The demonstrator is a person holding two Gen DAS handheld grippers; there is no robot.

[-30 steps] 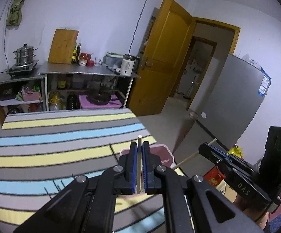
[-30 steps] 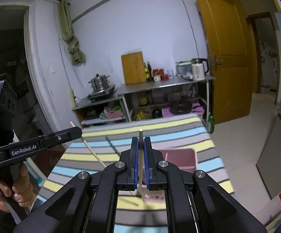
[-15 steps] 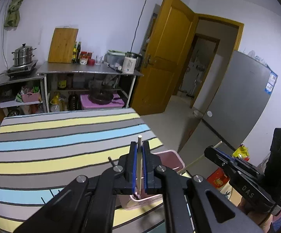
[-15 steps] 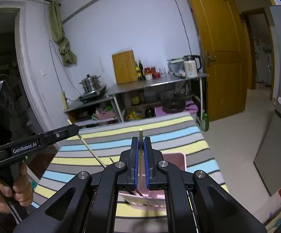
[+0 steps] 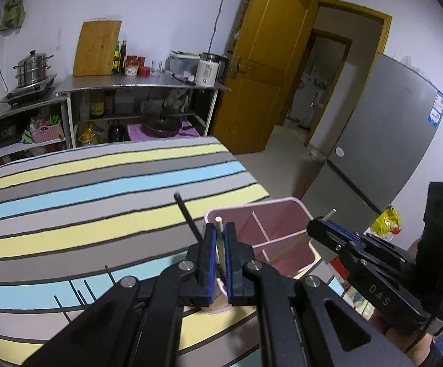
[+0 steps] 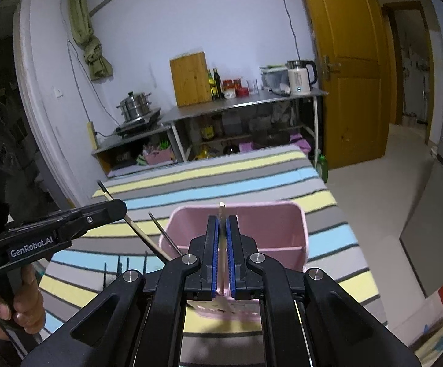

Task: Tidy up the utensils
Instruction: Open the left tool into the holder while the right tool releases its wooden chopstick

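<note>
- Holding one pale wooden chopstick point(image 5: 219, 238) upright, the left gripper point(image 5: 219, 260) has its blue-padded fingers point(image 5: 210, 260) clamped on the stick, whose blunt end pokes up above the pads. It hangs just over the near-left corner of the pink utensil caddy point(image 5: 300, 208), presumably so the stick can go in end-first.
- The right gripper point(image 6: 221, 253) is likewise clamped on a second pale chopstick point(image 6: 222, 211), pads pressed to either side, and sits above the caddy's near wall. From the left wrist view this stick slants down into the bin, its lower part already inside a compartment.
- Dividers point(image 5: 261, 229) split the caddy into compartments — which one each stick is meant for cannot be told.
- A dark chopstick point(image 5: 187, 214) already leans out of the caddy's left side, tilted toward the table's middle.
- More dark chopsticks point(image 5: 80, 290) lie loose on the striped tablecloth point(image 5: 99, 183), near the caddy's left, not yet sorted.
- The caddy stands at the table's right edge, close to the person, so both hands reach it easily.
- Judged step: lowering both sticks into the bin — the task looks partly done, with the loose ones left.
- Risk: thin sticks held near one end could pivot in the pads, or catch on the rim or a divider on the way down.
</note>
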